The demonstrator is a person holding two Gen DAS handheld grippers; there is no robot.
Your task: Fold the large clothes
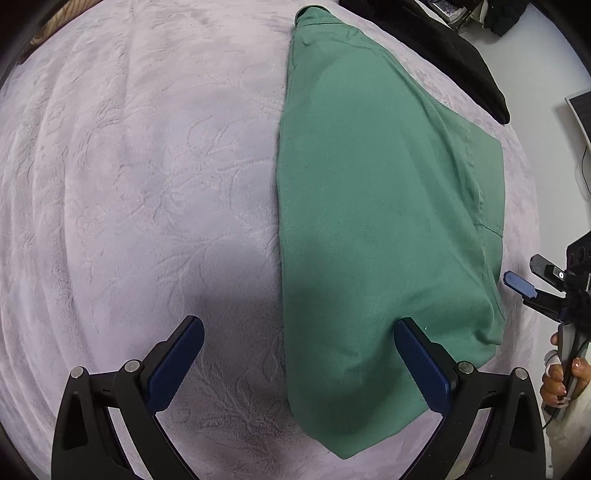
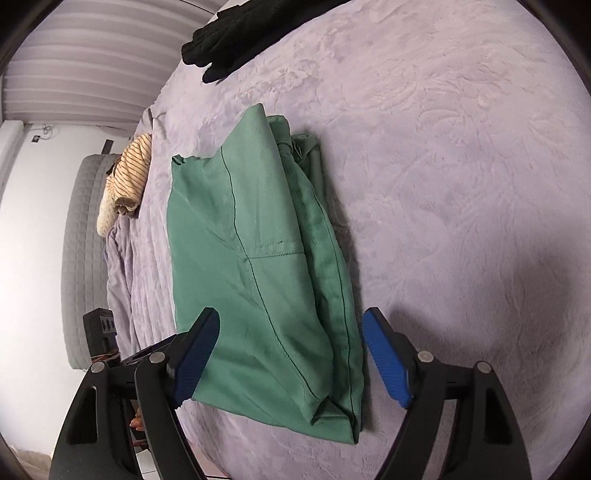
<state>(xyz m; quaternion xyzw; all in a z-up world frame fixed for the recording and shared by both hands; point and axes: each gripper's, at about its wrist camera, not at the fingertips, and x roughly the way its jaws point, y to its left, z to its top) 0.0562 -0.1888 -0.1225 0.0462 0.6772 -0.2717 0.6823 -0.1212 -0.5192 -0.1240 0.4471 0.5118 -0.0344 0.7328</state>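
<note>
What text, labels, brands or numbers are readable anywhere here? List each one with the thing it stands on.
None can be read.
Green garment: no tag or print shows, only stitched seams.
Black clothing: no lettering shows.
Striped cloth: only a stripe pattern, no words.
Right tool, seen from the left wrist: a small round mark on its body, too small to read.
Patterned items beyond the bed's far corner: too blurred to read.

A bed covered by a pale lilac plush blanket with an embossed leafy pattern (image 1: 147,166) carries everything. A folded green cotton garment (image 1: 388,206) lies flat on the blanket. Near the far edge lies a black knitted garment (image 2: 236,33), well apart from the green one. A striped beige cloth (image 2: 129,173) rests at the blanket's side edge.
</note>
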